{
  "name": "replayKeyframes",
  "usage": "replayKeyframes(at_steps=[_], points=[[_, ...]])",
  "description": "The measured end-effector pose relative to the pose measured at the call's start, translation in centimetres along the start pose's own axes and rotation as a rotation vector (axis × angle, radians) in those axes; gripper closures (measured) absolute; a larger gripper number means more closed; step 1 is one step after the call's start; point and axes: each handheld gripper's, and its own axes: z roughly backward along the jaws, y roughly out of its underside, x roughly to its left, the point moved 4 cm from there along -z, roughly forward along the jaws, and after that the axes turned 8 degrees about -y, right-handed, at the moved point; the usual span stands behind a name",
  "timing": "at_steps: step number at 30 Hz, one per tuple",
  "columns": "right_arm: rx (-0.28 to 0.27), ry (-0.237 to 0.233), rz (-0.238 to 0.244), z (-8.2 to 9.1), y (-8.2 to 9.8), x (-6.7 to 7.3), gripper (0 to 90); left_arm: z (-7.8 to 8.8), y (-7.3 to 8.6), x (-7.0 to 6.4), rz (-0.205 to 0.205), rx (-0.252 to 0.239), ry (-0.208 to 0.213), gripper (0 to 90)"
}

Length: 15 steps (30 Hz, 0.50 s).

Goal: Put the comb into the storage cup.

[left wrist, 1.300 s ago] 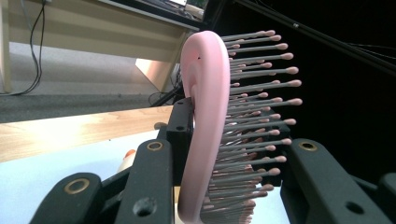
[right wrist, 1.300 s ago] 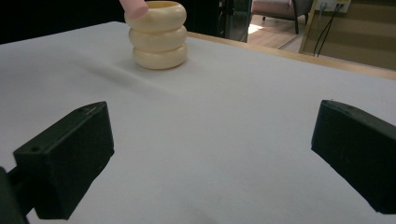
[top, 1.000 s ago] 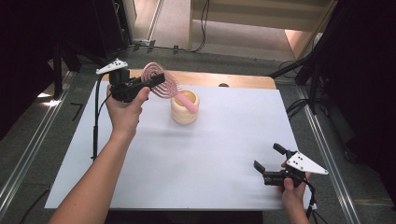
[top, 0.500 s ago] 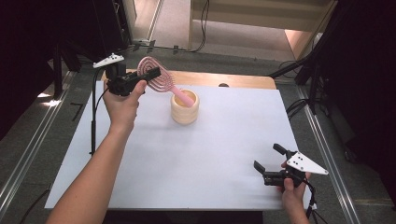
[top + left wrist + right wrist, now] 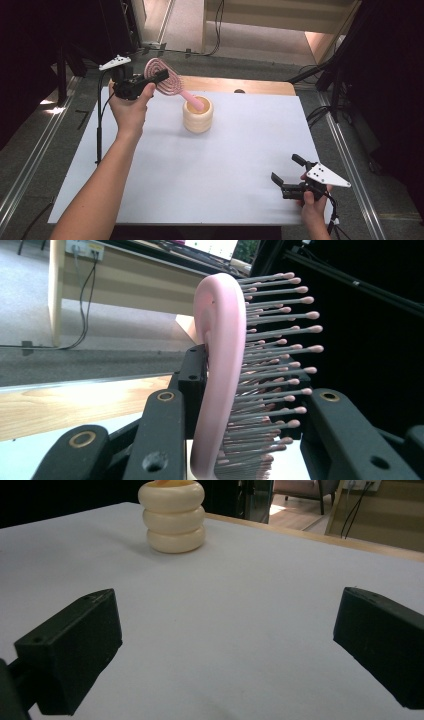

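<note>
At the far left of the worktop (image 5: 150,200), the left gripper (image 5: 145,84) was held up in the air by the left hand (image 5: 131,107). Its jaws were closed on the round head of a pink hairbrush (image 5: 167,82). The brush's handle sloped down to the right, and its end sat at the mouth of a cream cup (image 5: 198,115). The cup stood on the white worktop, near the far middle.

At the near right corner, the right gripper (image 5: 287,175) was held low by the right hand (image 5: 312,210). Its jaws were wide open and held nothing.

I counted one brush, one cup and two grippers.

The left gripper view showed the hairbrush (image 5: 220,385) very close up. One jaw pressed on the pink back, and the other jaw was on the side with the bristles (image 5: 280,365). The bristles had small pink tips, which the high view was too far away to show.

The right gripper view showed the cup (image 5: 173,516) from the side, far off past the two open jaws. From there the cup looked like three fat rings in a stack. The high view showed a grey plate (image 5: 327,175) on top of the right gripper.
</note>
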Motion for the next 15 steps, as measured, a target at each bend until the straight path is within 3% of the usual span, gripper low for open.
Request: replayKeyframes(at_steps=[9,15], points=[[0.001,-0.001,0.002,0.0,0.0,0.1,0.0,-0.9,0.5,-0.2,-0.013,0.012,-0.017,66.2],[-0.001,-0.002,-0.001,0.0,0.0,0.0,0.0,-1.6,1.1,-0.5,-0.049,0.032,-0.038,66.1]])
